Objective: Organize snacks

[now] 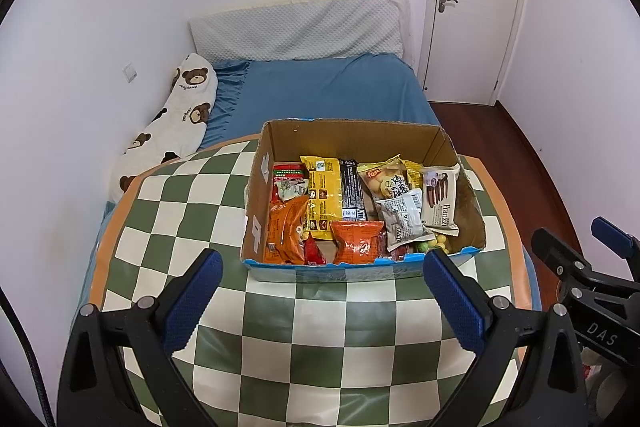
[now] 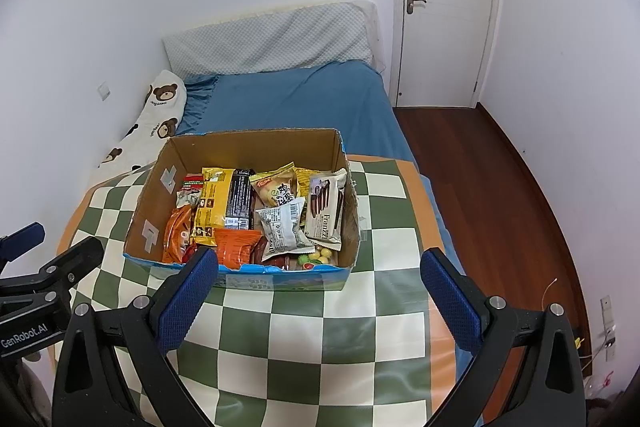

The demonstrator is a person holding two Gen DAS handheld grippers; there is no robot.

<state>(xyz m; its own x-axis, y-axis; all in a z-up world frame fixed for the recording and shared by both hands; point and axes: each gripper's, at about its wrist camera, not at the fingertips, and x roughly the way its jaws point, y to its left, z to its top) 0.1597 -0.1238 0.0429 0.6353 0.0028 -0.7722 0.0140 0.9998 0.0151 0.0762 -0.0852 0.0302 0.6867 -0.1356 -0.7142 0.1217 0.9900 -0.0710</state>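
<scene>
We find the snacks all inside one open brown cardboard box with a torn blue-printed lower edge (image 1: 362,269), which sits on the green-and-cream checkered tabletop (image 1: 320,327) w/ a blue-sheeted bed (image 1: 328,87) behind it. No packet lies loose on the checkered surface in either view.

Contents, approx. in rows:
- tall yellow foil packet (image 1: 322,197) and black wrapped bar (image 1: 352,187) lie lengthwise, centre-left.
- two orange crinkled packets: one at the left wall (image 1: 286,231), one at the near edge (image 1: 358,241).
- white "Franzzi" biscuit packet (image 1: 440,201) leans on the right wall; a pale bun packet (image 1: 386,181) and a clear labelled pouch (image 1: 402,219) overlap just beside it.
- small round green/yellow sweets (image 1: 434,247) sit in the near right corner.

Packets overlap but mostly face up, labels legible; in our judgement that suits sorting by type, or may be the result of it. The scene fits both a box awaiting sorting and a box already filled, and we cannot tell which.

Left gripper (image 1: 322,307): blue-padded fingers spread wide, nothing between them, hovering over the tabletop near the box front. Right gripper (image 2: 320,307): likewise wide apart and empty, same side of the box. Both point at the box, prob. so each camera keeps the contents in view.
</scene>
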